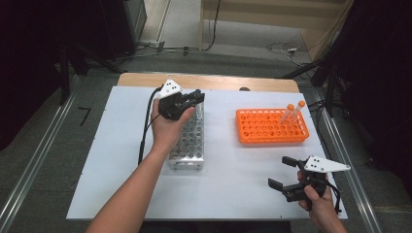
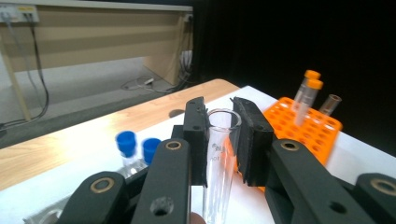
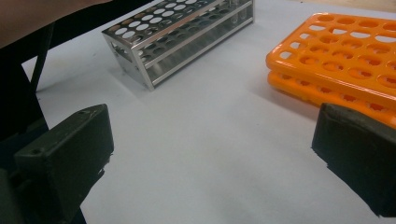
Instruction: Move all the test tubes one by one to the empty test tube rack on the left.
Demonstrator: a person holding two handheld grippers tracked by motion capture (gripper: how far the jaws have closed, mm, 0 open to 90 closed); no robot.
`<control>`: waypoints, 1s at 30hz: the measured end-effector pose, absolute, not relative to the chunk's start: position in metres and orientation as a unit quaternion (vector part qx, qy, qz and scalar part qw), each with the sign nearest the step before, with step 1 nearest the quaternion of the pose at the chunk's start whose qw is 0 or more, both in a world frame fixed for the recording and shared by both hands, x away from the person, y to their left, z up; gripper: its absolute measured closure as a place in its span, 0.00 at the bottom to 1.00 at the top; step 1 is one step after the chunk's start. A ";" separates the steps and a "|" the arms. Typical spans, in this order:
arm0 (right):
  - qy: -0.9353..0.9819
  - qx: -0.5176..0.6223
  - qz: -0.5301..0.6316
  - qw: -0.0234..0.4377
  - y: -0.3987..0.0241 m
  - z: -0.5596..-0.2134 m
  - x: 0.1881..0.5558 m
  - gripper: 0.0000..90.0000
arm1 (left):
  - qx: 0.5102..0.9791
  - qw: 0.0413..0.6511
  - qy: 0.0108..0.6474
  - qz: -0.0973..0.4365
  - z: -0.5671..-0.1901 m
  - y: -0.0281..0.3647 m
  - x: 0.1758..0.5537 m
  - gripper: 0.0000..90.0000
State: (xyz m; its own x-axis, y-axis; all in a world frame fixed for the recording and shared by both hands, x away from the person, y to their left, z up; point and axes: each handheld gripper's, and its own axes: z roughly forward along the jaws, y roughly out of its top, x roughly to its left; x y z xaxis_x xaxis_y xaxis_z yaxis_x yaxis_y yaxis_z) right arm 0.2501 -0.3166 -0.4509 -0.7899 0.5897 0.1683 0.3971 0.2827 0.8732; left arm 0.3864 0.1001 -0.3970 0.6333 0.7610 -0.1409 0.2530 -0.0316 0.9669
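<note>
The left gripper [image 2: 219,140] is clamped on an uncapped clear glass test tube [image 2: 219,154], upright above the shiny metal tube rack [image 1: 189,141], probably for carrying across. Rightward sits the orange plastic perforated rack [image 1: 272,126]; nearest the person, the right gripper [image 1: 284,172] waits empty, jaws spread wide.

left gripper [image 2: 219,140] clamped, right gripper [image 3: 210,154] seemingly wide open

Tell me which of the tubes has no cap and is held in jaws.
The clear uncapped tube clamped between the left gripper jaws. Another uncapped tube stands in the orange rack, unheld; the rest wear orange or blue caps.
</note>
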 end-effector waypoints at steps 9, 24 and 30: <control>0.792 0.317 0.513 0.096 -0.319 -0.453 0.252 0.00 | 0.669 0.581 0.403 0.228 -0.409 0.100 0.408 0.85; 0.789 0.321 0.515 0.100 -0.322 -0.453 0.253 0.00 | 0.685 0.540 0.419 0.250 -0.419 0.088 0.415 0.85; 0.789 0.321 0.513 0.102 -0.322 -0.453 0.253 0.00 | 0.698 0.514 0.428 0.257 -0.420 0.083 0.412 0.84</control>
